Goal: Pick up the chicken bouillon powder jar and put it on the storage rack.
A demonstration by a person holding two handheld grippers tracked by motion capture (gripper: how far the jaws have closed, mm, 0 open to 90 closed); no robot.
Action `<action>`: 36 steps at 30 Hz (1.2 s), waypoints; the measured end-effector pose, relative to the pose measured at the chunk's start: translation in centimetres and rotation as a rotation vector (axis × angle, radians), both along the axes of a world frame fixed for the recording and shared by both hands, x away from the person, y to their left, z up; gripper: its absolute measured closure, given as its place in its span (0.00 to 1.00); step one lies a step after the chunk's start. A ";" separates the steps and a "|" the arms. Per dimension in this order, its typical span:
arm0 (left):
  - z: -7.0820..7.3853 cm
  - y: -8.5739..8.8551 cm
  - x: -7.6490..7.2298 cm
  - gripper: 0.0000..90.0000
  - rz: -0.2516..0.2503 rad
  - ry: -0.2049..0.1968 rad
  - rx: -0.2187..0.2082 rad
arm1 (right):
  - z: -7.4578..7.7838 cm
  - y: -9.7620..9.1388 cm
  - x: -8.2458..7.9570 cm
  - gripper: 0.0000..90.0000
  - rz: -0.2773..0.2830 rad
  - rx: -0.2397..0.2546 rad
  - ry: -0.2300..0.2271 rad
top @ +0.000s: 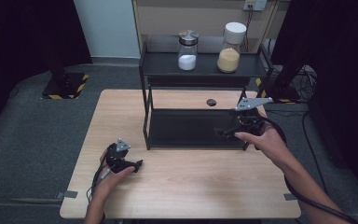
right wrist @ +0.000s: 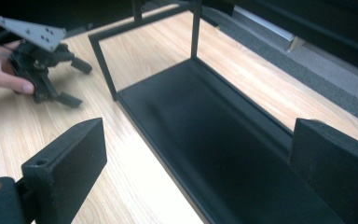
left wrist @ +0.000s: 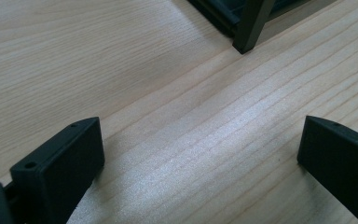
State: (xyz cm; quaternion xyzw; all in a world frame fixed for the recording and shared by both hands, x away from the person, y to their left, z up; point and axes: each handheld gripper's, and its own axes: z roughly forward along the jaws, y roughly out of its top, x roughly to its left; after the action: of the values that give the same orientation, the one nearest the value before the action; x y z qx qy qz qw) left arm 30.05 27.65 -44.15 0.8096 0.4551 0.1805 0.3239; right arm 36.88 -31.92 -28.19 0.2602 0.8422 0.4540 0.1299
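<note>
A black two-shelf rack stands at the back middle of the wooden table. On its top shelf are a silver-lidded jar of white powder and a white-lidded jar of yellow grains. My left gripper rests low over the table front left of the rack, open, with bare wood between its jaws. My right gripper is at the right end of the lower shelf, open and holding nothing. The right gripper view also takes in the left gripper.
A small dark round object lies on the table behind the rack. The rack's front left leg stands just beyond my left gripper. Grey carpet surrounds the table, and cables trail at the right.
</note>
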 end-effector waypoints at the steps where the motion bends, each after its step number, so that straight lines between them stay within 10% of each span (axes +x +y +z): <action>1: 0.0 0.0 0.0 0.00 0.000 0.000 0.000 | -0.2 0.0 0.0 0.05 0.004 -0.003 0.004; 19: 0.0 0.0 0.0 0.00 0.001 0.000 0.000 | -4.0 -0.8 -0.6 0.05 -0.016 -0.004 0.058; 36: 0.0 0.0 0.0 0.00 0.001 0.000 0.001 | -11.3 -0.3 -2.9 0.05 -0.019 -0.070 0.099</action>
State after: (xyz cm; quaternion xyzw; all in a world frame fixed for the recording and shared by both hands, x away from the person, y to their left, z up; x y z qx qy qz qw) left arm 30.04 27.63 -44.15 0.8094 0.4553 0.1809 0.3237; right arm 33.98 -32.26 -39.53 0.2855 0.8604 0.4097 0.1011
